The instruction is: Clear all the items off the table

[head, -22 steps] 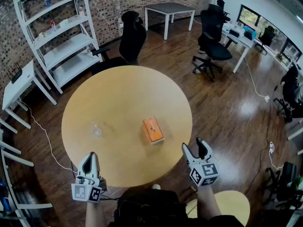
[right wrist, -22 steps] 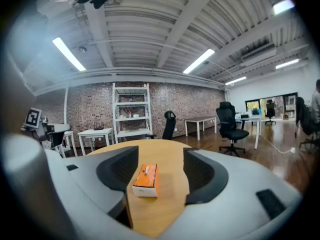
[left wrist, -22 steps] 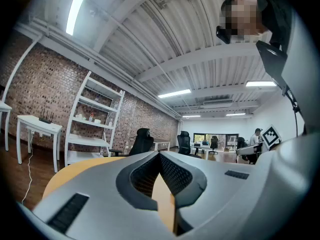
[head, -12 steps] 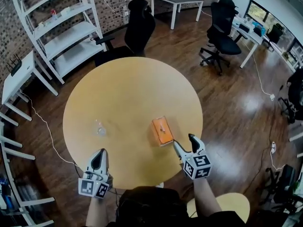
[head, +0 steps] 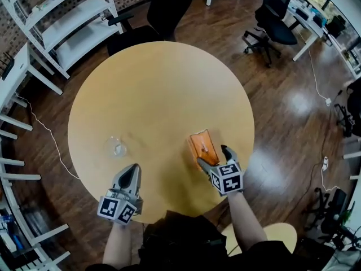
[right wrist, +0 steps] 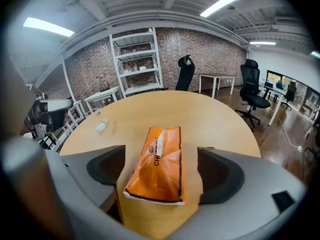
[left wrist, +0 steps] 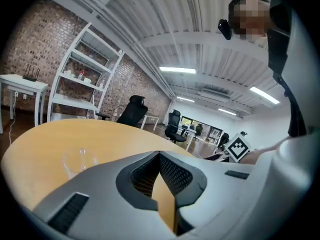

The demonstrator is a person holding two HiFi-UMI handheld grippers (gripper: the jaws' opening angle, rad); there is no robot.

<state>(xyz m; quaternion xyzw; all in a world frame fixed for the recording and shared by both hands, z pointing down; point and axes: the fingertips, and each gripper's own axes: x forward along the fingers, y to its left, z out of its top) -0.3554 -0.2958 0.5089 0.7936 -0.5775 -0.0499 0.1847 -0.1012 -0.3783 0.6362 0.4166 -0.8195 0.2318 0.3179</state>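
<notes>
An orange tissue pack point(head: 202, 145) point(right wrist: 159, 164) lies flat on the round wooden table point(head: 158, 89), right of centre near the front. My right gripper point(head: 213, 157) point(right wrist: 161, 151) is open, and its jaws stand on either side of the pack's near end with a gap on each side. A clear glass point(head: 115, 147) point(left wrist: 80, 160) point(right wrist: 101, 126) stands at the front left. Just behind it, over the table's near edge, my left gripper point(head: 131, 171) point(left wrist: 160, 156) is shut and holds nothing.
White shelving point(head: 62, 16) stands at the back left and a white desk point(head: 14, 66) at the left. Black office chairs point(head: 169, 4) point(head: 276, 21) sit beyond the table on the wooden floor. A yellow stool point(head: 271, 236) is beside the person at the front right.
My right gripper has moved forward and left until its open jaws flank the orange pack. The left gripper has edged forward over the table rim. The head view has tipped further down.
</notes>
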